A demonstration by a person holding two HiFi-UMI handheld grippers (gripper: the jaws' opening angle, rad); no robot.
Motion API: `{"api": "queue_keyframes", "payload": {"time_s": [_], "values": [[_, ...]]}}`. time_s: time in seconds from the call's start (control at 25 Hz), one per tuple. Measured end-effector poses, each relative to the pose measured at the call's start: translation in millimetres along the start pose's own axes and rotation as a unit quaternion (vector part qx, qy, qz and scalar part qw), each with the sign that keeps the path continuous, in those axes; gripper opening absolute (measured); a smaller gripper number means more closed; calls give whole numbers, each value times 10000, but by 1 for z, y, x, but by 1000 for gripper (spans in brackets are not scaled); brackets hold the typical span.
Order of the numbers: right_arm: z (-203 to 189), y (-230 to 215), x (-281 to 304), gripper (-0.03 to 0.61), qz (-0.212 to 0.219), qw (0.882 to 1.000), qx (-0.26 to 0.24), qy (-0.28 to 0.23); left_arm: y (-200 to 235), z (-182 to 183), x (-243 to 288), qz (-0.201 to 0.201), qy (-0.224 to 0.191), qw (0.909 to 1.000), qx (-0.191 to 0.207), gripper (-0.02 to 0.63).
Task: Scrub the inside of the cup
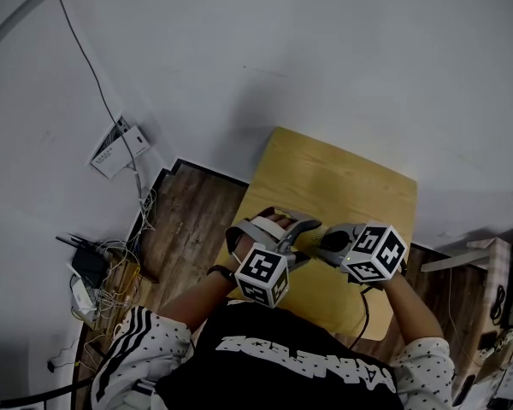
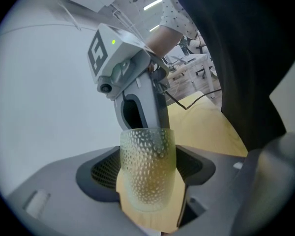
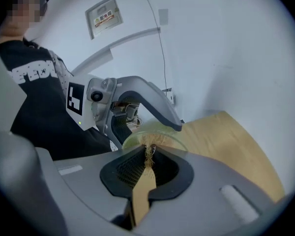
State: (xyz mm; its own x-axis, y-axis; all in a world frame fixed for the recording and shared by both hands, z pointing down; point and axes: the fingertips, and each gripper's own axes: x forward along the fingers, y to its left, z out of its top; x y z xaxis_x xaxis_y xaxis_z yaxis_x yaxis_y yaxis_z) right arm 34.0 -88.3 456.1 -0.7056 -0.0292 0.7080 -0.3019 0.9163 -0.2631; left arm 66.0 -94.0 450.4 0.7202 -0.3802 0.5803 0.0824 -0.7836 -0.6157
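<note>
A clear dimpled glass cup (image 2: 147,168) is clamped between the jaws of my left gripper (image 2: 147,167), its rim pointing toward my right gripper's grey body (image 2: 132,82). My right gripper (image 3: 146,170) is shut on the flat wooden handle of a brush (image 3: 141,193). The brush's bristles (image 3: 149,154) reach into the cup's mouth (image 3: 157,133). In the head view both grippers meet over the near edge of the table, the left gripper (image 1: 282,227) facing the right gripper (image 1: 327,242). The cup is hidden between them there.
A small wooden table (image 1: 342,182) stands against the white wall. Dark wood floor (image 1: 188,220) lies to its left, with tangled cables and a power strip (image 1: 103,276). A wooden frame (image 1: 487,263) stands at the right.
</note>
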Motion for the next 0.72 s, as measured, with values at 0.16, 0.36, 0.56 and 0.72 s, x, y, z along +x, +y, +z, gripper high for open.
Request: {"api": "queue_keyframes", "payload": {"time_s": [0.16, 0.36, 0.56, 0.72], "values": [[3, -1, 0, 37, 286, 9969, 628, -367, 0, -2, 2, -36, 3, 9998, 205, 348], [8, -3, -1, 37, 638, 9849, 1362, -857, 1, -4, 1, -49, 44, 9988, 478, 348], [14, -4, -5, 37, 981, 9664, 1997, -1284, 4, -3, 0, 13, 78, 9976, 691, 348], [19, -4, -7, 37, 1249, 9488, 2430, -1588, 5, -3, -2, 32, 66, 9963, 853, 348]]}}
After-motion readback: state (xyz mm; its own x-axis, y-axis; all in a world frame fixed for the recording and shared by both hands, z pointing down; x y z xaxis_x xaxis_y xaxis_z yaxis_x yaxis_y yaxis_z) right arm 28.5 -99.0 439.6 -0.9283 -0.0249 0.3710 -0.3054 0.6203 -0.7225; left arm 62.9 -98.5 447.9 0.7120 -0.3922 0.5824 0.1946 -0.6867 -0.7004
